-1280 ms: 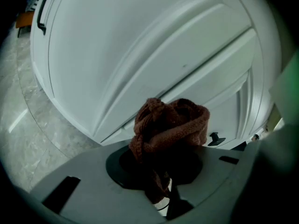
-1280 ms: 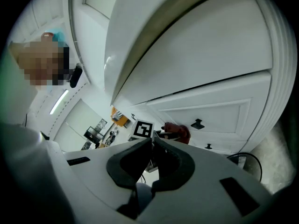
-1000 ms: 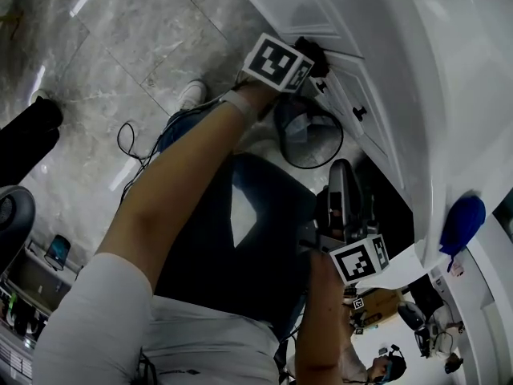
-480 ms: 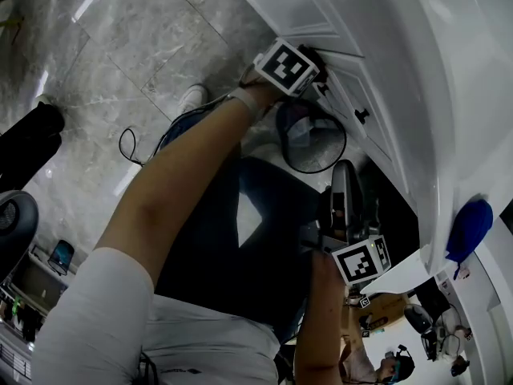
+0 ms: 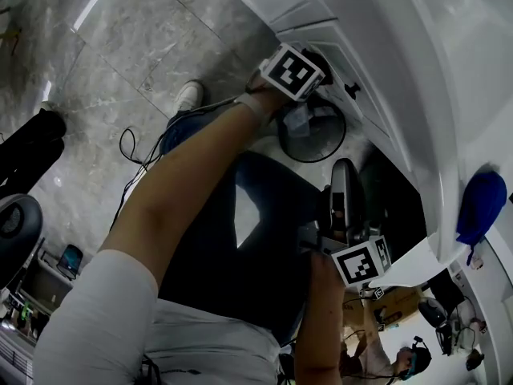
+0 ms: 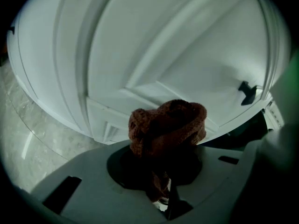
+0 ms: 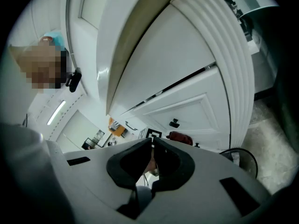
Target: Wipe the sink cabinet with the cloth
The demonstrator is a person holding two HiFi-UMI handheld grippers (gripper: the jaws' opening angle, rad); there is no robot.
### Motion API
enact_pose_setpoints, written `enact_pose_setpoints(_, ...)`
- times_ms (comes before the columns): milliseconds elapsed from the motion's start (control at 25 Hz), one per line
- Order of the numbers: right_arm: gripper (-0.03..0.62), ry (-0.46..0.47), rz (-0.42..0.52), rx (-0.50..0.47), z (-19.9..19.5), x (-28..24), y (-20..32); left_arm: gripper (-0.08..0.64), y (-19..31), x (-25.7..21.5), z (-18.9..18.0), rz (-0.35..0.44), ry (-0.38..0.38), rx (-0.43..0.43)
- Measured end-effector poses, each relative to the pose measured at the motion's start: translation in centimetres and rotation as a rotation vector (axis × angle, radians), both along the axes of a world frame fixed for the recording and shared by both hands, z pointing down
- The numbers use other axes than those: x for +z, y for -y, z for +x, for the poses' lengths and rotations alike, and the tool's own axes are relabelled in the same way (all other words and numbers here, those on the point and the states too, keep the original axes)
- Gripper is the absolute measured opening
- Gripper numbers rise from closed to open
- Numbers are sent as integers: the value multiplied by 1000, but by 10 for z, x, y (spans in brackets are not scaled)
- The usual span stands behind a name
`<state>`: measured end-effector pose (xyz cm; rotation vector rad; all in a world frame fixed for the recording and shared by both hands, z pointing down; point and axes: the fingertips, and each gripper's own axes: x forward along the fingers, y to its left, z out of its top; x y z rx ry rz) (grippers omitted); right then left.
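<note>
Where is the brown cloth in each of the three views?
Head view: cloth upper centre, a dark lump at the left tongs, against the cabinet.
Left gripper view: centre, bunched and clamped in the left tongs.
Right gripper view: small, low centre, just above the shut right tongs.
Shared landmark: the black cabinet knob near the cloth.

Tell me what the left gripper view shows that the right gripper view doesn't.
Only the left gripper view shows the cloth close up, bunched and clamped in its own jaws, right before a cabinet door. Only the right gripper view shows its own jaws shut on nothing, a wire bin and a ribbed corner post. Both show the white cabinet, the cloth and a black knob.
</note>
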<state>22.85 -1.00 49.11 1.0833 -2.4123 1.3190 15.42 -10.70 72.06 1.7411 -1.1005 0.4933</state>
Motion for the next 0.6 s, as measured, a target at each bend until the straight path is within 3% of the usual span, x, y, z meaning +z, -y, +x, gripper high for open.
enact_pose_setpoints(280,32,-10,5,34,46,-4,-4,71,-5,-3,60,23,-14,37)
enact_pose_setpoints(600,32,-10,-44,71,81,-3,-19,71,-24,-18,137,-29,-63,142)
